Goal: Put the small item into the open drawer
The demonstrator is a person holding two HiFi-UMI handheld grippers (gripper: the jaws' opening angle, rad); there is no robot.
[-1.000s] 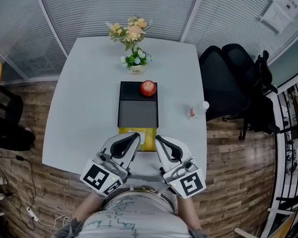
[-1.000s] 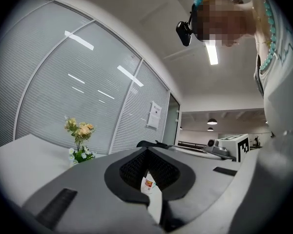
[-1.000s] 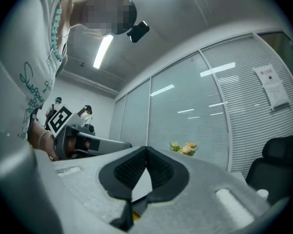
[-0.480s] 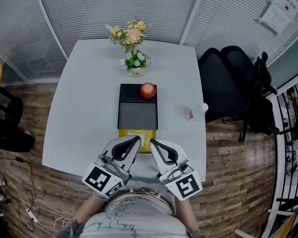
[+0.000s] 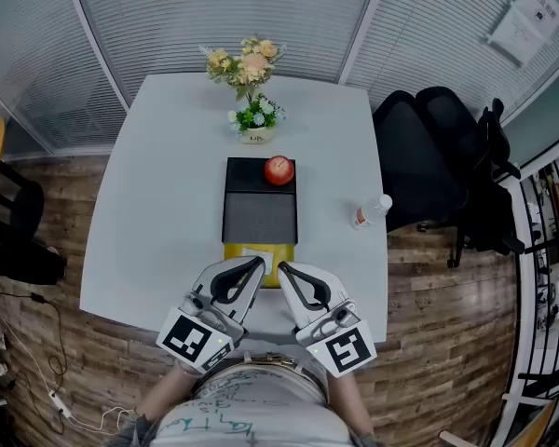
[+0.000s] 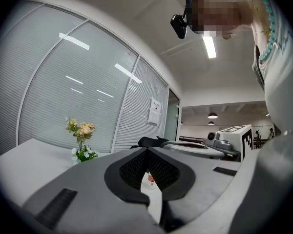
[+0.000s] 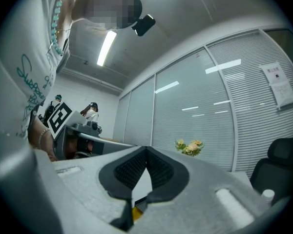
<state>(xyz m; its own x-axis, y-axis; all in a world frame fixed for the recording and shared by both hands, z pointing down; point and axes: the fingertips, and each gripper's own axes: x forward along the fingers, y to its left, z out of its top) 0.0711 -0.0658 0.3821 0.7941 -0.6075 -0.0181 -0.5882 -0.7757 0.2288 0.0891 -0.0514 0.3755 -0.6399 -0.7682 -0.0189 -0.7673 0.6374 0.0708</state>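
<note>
A red apple (image 5: pixel 279 169) rests on the far end of a black drawer box (image 5: pixel 259 214) in the middle of the white table (image 5: pixel 158 194). The box's yellow drawer (image 5: pixel 247 252) stands pulled out toward me. Both grippers hover side by side at the near table edge, just short of the drawer. My left gripper (image 5: pixel 259 261) is shut with nothing in it; its jaw tips meet in the left gripper view (image 6: pixel 147 149). My right gripper (image 5: pixel 281 267) is also shut and empty (image 7: pixel 146 148), with a bit of the yellow drawer (image 7: pixel 136 212) showing below its jaws.
A vase of flowers (image 5: pixel 250 73) stands at the far side of the table beyond the box. A small plastic bottle (image 5: pixel 371 209) lies near the right table edge. A black office chair (image 5: pixel 438 156) stands to the right of the table.
The right gripper has drifted a little left, closer to the left gripper. The left gripper and the apple stay where they were.
</note>
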